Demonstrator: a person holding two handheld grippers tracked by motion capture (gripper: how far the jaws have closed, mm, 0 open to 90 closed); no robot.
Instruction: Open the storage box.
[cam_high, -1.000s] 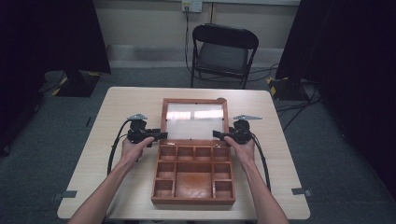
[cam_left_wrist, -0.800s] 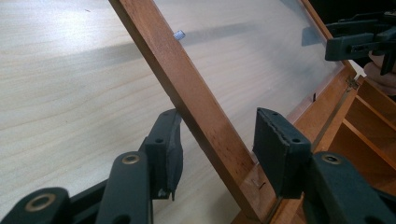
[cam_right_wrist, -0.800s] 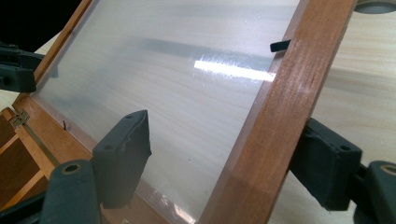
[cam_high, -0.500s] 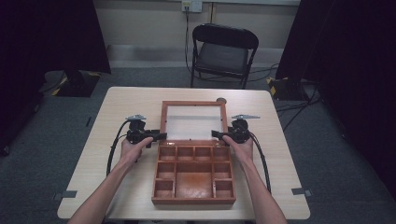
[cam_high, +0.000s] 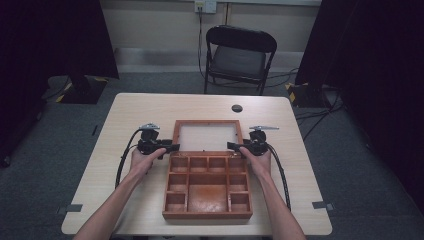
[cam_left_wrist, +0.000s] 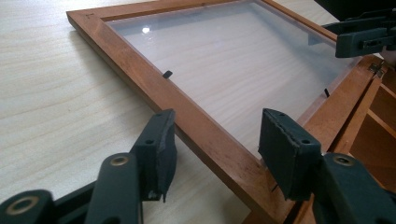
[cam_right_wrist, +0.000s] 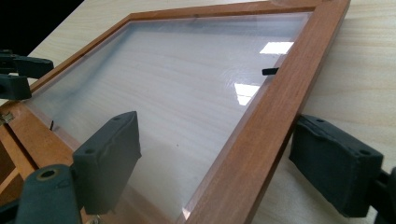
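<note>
Item: hinged wooden box (cam_high: 207, 187), lid (cam_high: 207, 136) laid fully open, flat on the desk (cam_high: 125, 115).
My left tool (cam_left_wrist: 212, 154) and right tool (cam_right_wrist: 233, 163) have just been opening, pads straddling the lid's side rails without pressing; opening done, withdrawal remains.

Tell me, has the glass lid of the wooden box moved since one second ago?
Yes. The lid has swung back from nearly upright and now lies flat on the table, behind the box.
</note>
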